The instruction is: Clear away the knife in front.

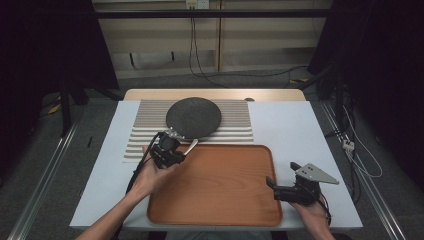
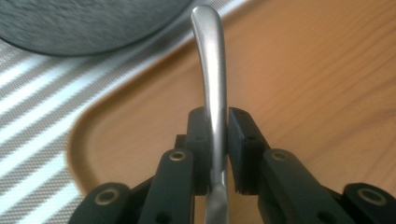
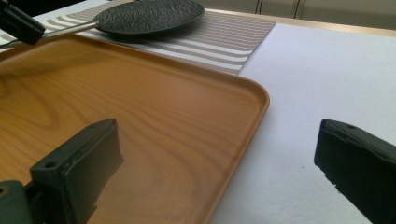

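Wooden tray (image 1: 220, 185) beneath clamped utensil handle (image 2: 212, 88)

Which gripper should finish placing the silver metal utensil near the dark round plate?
Left. The left gripper already clamps the silver metal utensil handle beside the dark round plate. The right gripper stands open with nothing between its jaws, at the wooden tray's far corner.

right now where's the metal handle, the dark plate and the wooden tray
metal handle (image 2: 211, 70), left gripper view, on the shaft above the jaws
dark plate (image 1: 193, 116), high view, on its centre
wooden tray (image 1: 225, 185), high view, on its bare floor
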Available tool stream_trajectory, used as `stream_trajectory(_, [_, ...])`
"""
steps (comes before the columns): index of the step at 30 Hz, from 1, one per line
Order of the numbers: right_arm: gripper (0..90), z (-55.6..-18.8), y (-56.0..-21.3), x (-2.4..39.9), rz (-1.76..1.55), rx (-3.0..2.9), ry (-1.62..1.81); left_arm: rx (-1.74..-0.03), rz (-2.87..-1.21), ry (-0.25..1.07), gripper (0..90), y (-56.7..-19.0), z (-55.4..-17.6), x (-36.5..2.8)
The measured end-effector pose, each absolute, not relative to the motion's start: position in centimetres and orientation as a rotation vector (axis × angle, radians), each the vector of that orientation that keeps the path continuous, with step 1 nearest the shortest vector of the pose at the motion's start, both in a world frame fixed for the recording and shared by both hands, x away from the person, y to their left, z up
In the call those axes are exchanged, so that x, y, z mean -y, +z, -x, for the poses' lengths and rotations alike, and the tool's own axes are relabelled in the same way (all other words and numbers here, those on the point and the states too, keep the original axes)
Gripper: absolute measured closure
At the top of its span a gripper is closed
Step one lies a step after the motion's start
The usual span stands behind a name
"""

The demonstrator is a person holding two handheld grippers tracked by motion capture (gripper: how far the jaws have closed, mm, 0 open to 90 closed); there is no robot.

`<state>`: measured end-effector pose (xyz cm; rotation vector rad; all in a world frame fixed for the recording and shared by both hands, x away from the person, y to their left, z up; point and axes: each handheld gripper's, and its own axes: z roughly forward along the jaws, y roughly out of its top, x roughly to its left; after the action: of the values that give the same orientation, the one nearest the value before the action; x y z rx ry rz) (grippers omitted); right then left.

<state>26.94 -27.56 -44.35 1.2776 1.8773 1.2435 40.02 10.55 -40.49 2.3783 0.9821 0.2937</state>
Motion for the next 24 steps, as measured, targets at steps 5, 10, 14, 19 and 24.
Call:
stream_trajectory(5, [0.7, -27.0, -44.4, 27.5, -1.276, -1.88, 1.244, -0.99, -2.409, 0.264, 79.7, -41.5, -39.6, -9.9])
stream_trajectory(10, [0.7, -27.0, -44.4, 27.5, -1.277, -1.88, 1.244, -1.005, -2.417, 0.251, 79.7, -42.3, -39.4, -9.5])
stream_trajectory(14, [0.7, -26.9, -44.4, 27.5, -1.273, -1.882, 1.244, -1.003, -2.422, 0.234, 79.6, -42.7, -39.4, -9.2])
stream_trajectory(19, [0.7, -26.9, -44.3, 27.5, -1.272, -1.883, 1.244, -1.017, -2.416, 0.233, 79.6, -42.9, -39.2, -9.2])
stream_trajectory(24, [0.7, -26.9, -44.3, 27.6, -1.277, -1.88, 1.244, -1.048, -2.397, 0.209, 79.5, -43.0, -39.0, -9.6])
